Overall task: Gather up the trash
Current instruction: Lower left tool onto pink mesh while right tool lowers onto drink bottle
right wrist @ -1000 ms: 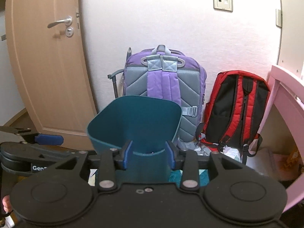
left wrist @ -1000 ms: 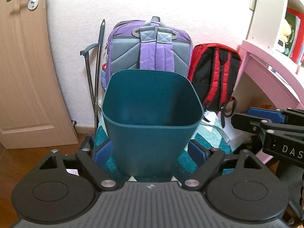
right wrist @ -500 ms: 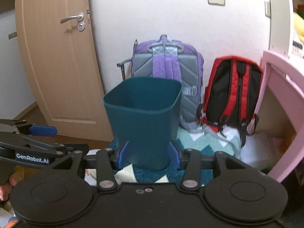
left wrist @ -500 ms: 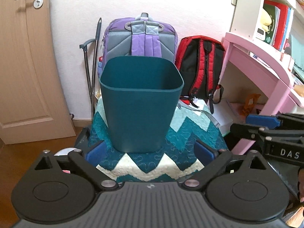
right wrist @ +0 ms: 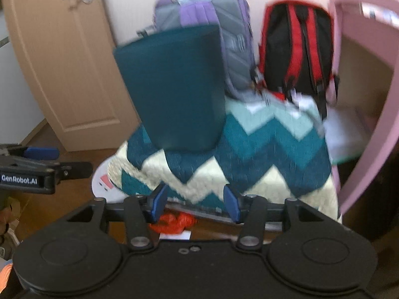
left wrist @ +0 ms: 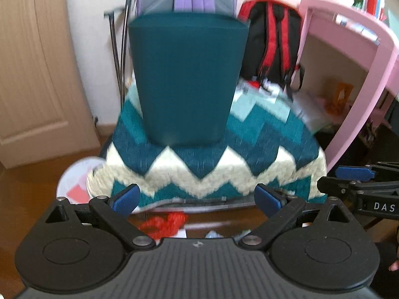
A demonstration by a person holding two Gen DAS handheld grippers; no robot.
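Observation:
A dark teal bin [left wrist: 187,79] [right wrist: 174,89] stands upright on a zigzag-patterned quilted seat [left wrist: 249,164] [right wrist: 274,149]. Both frames are motion-blurred. My left gripper [left wrist: 197,199] hangs open and empty, low in front of the seat's edge. My right gripper [right wrist: 194,203] holds nothing between its blue pads, and its jaws are still opening. On the wooden floor just under the seat's front edge lies a crumpled red piece of trash [left wrist: 164,223] [right wrist: 174,220], with a white scrap [right wrist: 174,235] beside it.
Against the wall stand a purple-grey backpack [right wrist: 204,7] and a red-black backpack [left wrist: 269,39]. A pink desk [left wrist: 369,57] rises at the right, a wooden door [left wrist: 32,74] at the left. A round white thing [left wrist: 74,179] lies on the floor left of the seat.
Both grippers let go of the bin, opened and sank away from it. The bin now stands alone on the seat, and the floor with the red trash has come into view.

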